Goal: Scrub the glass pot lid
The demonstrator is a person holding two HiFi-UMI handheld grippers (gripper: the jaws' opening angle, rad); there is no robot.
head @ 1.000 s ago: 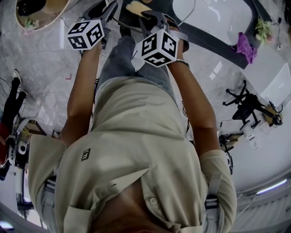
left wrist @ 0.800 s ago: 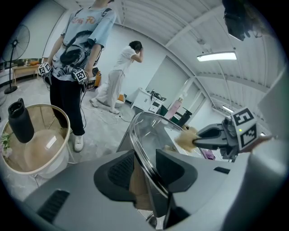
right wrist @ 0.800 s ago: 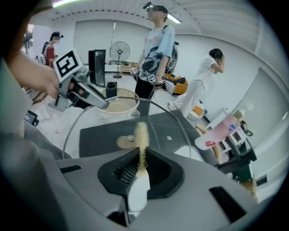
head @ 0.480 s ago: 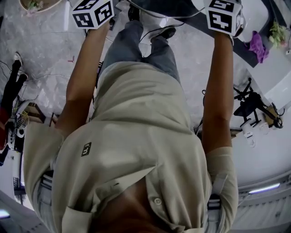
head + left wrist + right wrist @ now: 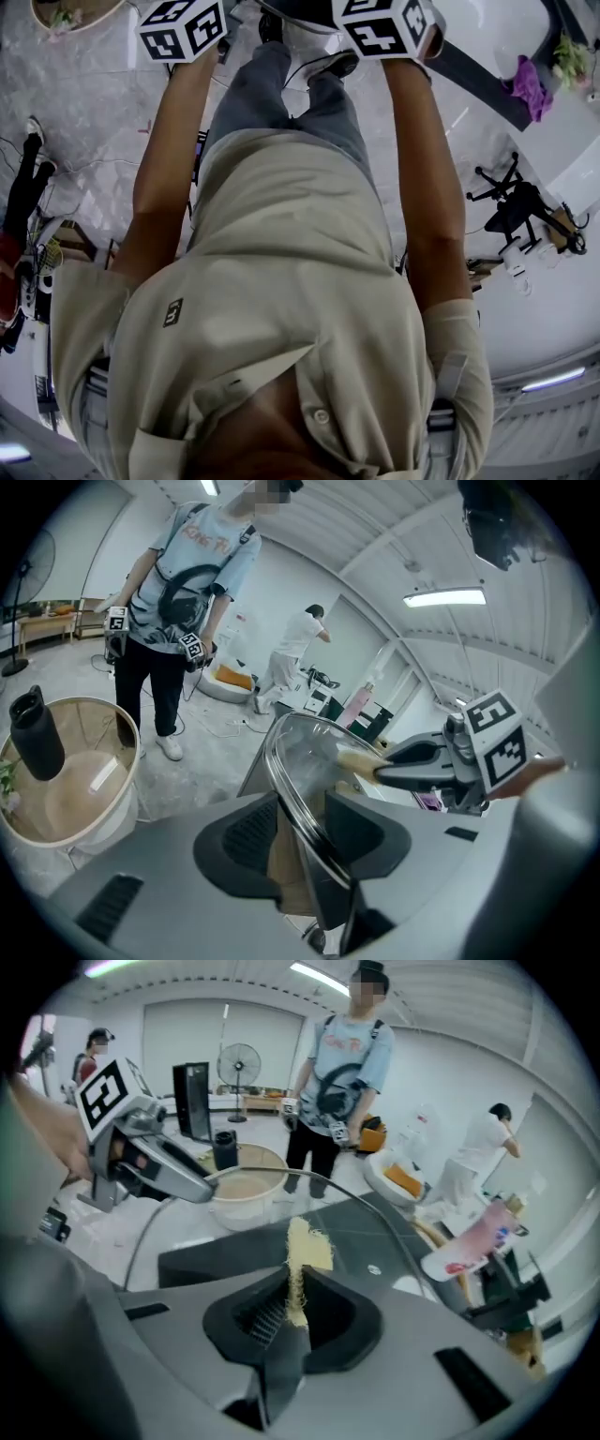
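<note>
My left gripper pinching glass pot lid by rim, jaws easing open now. My right gripper clamped on sponge, at lid face. Glass likely stiff, slick, breakable; rim best hold.

bright, even light from ceiling strip lights; strong fisheye bending and dark corners; close foreground is soft.
</note>
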